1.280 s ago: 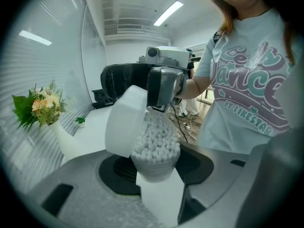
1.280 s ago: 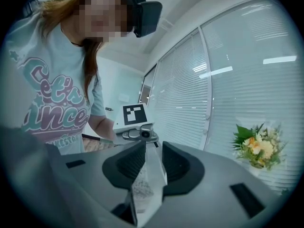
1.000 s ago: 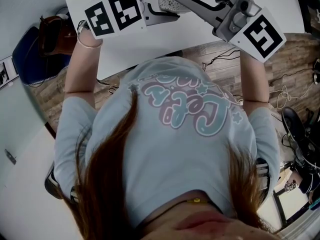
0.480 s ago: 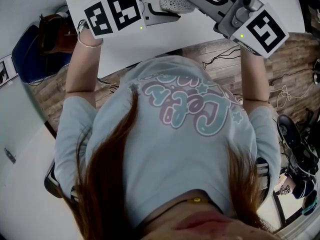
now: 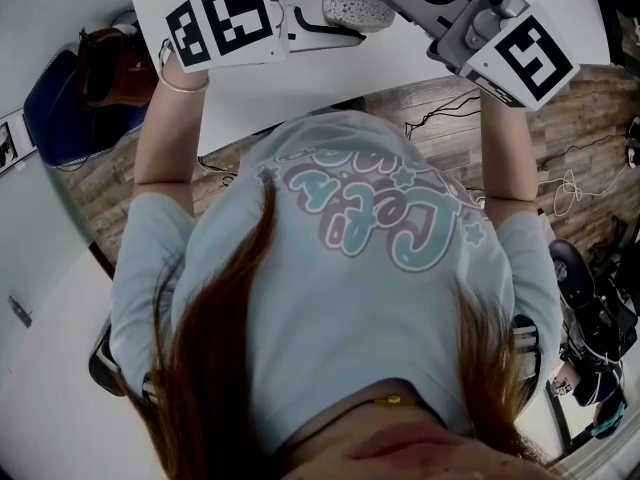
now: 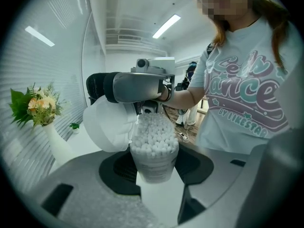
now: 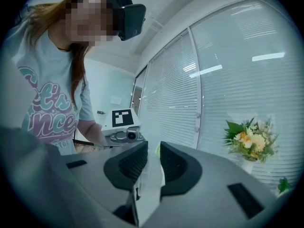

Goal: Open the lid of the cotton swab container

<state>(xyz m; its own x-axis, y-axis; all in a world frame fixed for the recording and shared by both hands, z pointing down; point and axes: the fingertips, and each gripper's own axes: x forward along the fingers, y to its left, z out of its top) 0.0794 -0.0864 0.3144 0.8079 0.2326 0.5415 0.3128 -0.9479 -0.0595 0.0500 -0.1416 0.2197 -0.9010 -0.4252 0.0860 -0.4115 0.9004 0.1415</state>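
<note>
A clear cotton swab container [image 6: 153, 151], full of white swabs, stands upright between the pads of my left gripper [image 6: 154, 167], which is shut on its lower half. Its white lid [image 6: 107, 125] is swung open and hangs off the container's left side. My right gripper [image 6: 140, 101] reaches in from behind and above, facing the left one. In the right gripper view the thin white lid [image 7: 151, 175] is pinched edge-on in my right gripper [image 7: 153, 158]. From the head view the container [image 5: 357, 8] shows at the top edge, over the white table [image 5: 330, 78].
A white vase of flowers [image 6: 38, 106] stands by the blinds, also in the right gripper view as the same flowers [image 7: 249, 141]. A dark blue bag [image 5: 70, 108] sits left of the table. Cables [image 5: 590, 188] lie on the wood floor at right.
In the head view the left gripper's marker cube has shifted slightly up and tilted. The right gripper has edged up a little. Both holds are unchanged.
</note>
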